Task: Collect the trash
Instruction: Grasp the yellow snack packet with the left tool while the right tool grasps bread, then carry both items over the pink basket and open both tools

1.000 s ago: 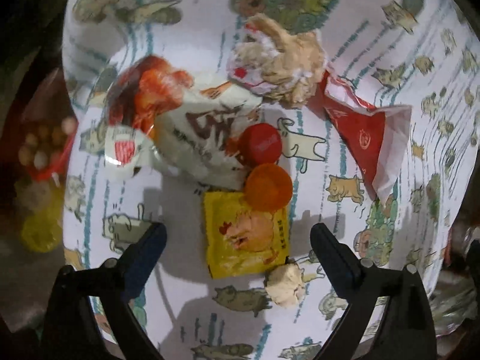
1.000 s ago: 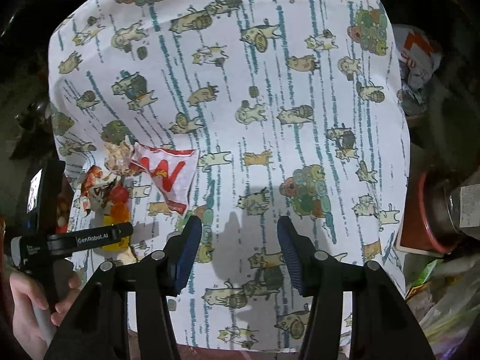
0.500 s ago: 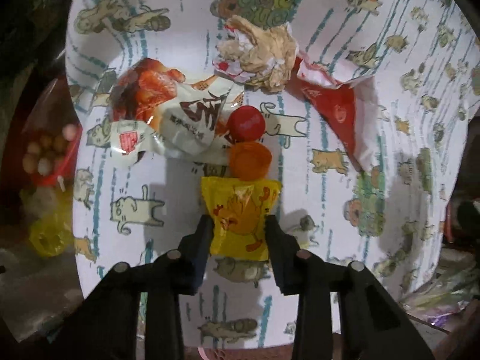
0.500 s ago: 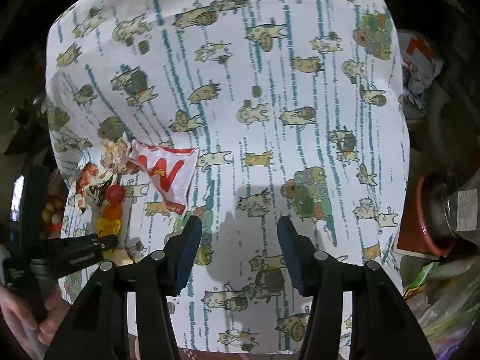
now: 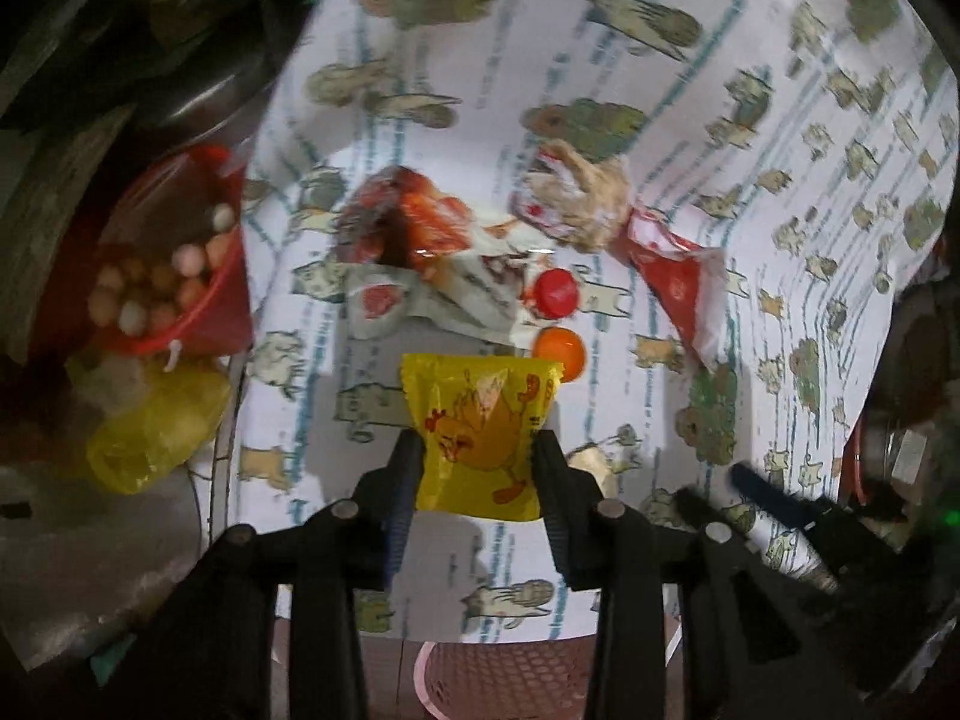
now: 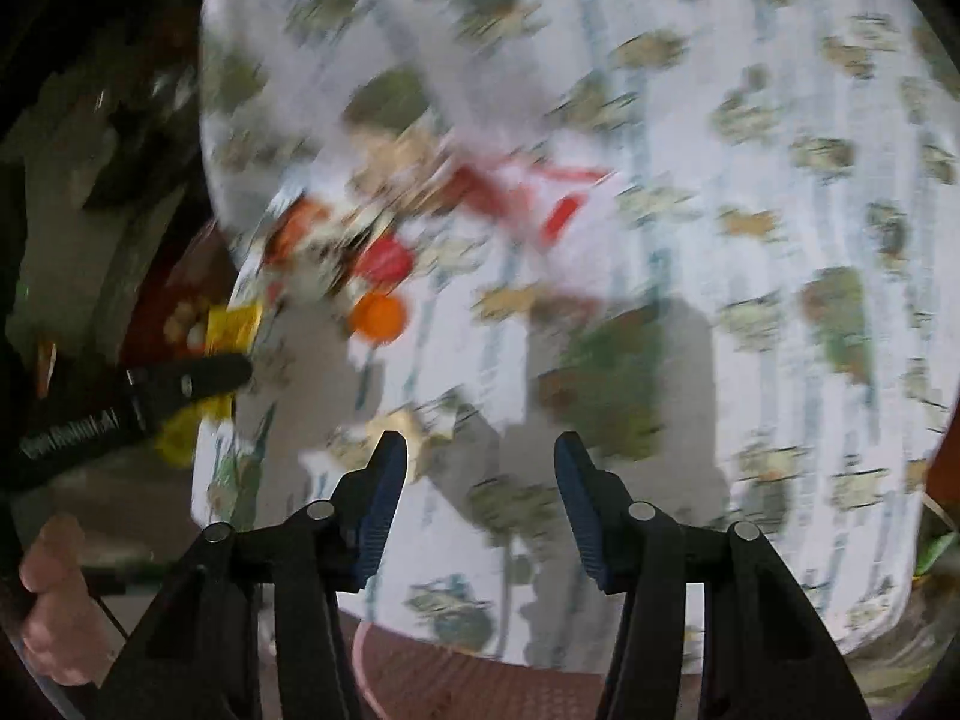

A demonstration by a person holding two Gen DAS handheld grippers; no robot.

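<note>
Your left tool [image 5: 477,462] is clamped on the yellow chicken-print packet [image 5: 480,420], gripping its lower half from both sides so the printed face hangs flat; judging by the shadow beneath it, the packet is clear of the table [image 5: 780,90]. Holding it by the sides looks like a sensible choice for a thin, limp sachet, since the pads pinch its edges rather than scrape the cloth. The rest of the trash lies in a cluster: from the packet, the orange cap [image 5: 559,351] sits just beside its corner at 1 o'clock, the red cap [image 5: 558,294] above that, the white snack bag [image 5: 456,276] at 12 o'clock, the crumpled tissue [image 5: 576,198] and red wrapper [image 5: 678,276] farther toward 1 and 2 o'clock. Your right tool [image 6: 477,498] stands half open over bare cloth with nothing between its pads, its view blurred. A pink mesh basket [image 5: 498,678] shows at 6 o'clock, probably the destination.
</note>
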